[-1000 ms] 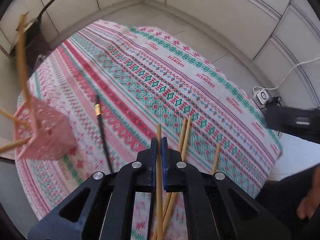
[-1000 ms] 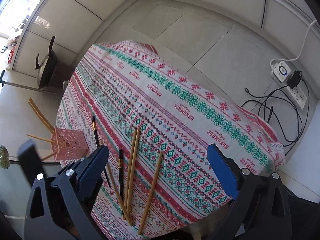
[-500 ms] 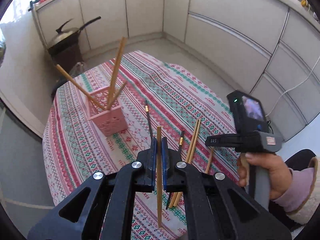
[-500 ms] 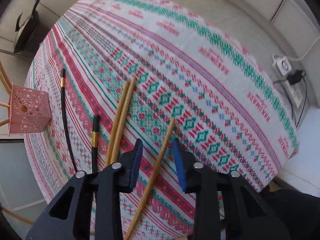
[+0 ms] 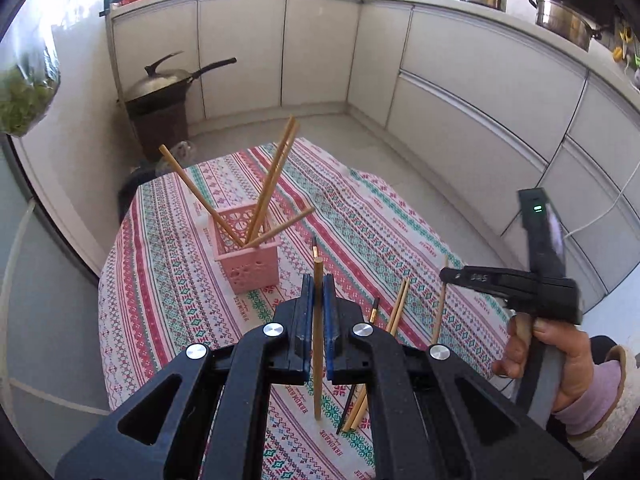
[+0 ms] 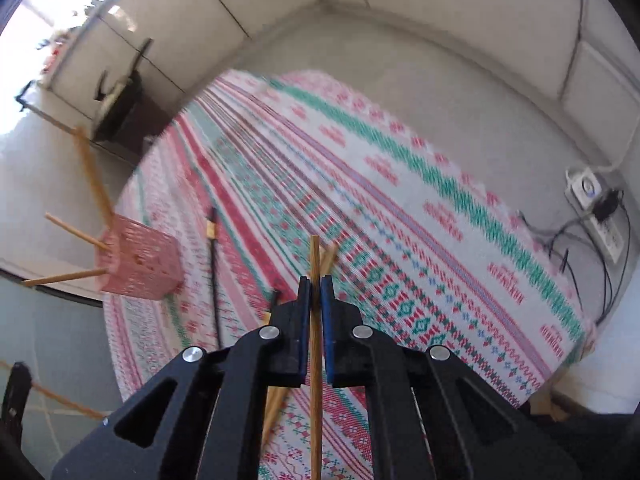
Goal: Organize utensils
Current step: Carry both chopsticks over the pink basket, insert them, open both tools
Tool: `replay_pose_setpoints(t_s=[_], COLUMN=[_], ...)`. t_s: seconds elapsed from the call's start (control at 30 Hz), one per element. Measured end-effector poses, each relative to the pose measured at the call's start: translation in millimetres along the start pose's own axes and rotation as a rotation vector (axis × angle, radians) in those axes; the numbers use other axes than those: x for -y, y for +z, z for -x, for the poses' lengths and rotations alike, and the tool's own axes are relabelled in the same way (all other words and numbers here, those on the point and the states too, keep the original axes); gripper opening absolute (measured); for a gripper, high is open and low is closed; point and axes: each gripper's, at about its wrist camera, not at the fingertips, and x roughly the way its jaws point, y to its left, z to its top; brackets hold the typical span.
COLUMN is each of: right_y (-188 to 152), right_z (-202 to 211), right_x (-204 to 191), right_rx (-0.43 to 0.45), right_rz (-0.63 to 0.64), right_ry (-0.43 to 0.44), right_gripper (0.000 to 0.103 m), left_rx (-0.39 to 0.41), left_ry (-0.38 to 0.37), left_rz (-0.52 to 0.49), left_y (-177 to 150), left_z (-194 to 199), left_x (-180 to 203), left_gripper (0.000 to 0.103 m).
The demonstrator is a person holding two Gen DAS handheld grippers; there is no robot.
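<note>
A pink lattice holder (image 5: 250,250) stands on the patterned tablecloth (image 5: 168,280) with several wooden chopsticks (image 5: 272,184) leaning out of it. My left gripper (image 5: 318,280) is shut on a wooden chopstick (image 5: 318,360), held above the cloth just right of the holder. My right gripper (image 6: 315,284) is shut on another wooden chopstick (image 6: 315,380), lifted off the cloth; the holder (image 6: 140,264) lies far to its left. On the cloth remain two wooden chopsticks (image 5: 398,306) side by side and two black chopsticks (image 6: 214,272).
The right gripper's handle and the hand (image 5: 560,356) holding it show at the right of the left wrist view. A wok (image 5: 160,84) sits on a stand beyond the table. A power strip (image 6: 600,208) with cables lies on the floor. Cabinets (image 5: 460,92) ring the room.
My right gripper closed on a wooden chopstick and lifted it off the cloth. My left gripper rose and tilted up with its chopstick, bringing the holder into the middle of its view.
</note>
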Motion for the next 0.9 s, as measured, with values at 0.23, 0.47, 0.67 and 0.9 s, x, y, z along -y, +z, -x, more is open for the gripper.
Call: replay_pose_setpoints(t_s=[0.23,0.47,0.67,0.9], right_y=[14,45,75,99], right_z=[68,119,161,180], right_x=[-30,-61,-88,-115], right_rx=[0.200,0.353,0.445,0.494], right_rz=[0.103,0.124,0.122,0.123], right_ry=[0.099,0.172,0.273,0.365], right_gripper=[0.006,0.006,0.006,0.006], left_rx=[0.058,0.159,0.235,0.339], left_ry=[0.014,0.025,0.047,0.079], left_rz=[0.050,0.125,0.200,0.260], left_y=[2,21,41,73], left_z=[20,50,74,98], left_x=[-13,-31,-51,-71], left_gripper=[0.004,0.004,0.004,0.004])
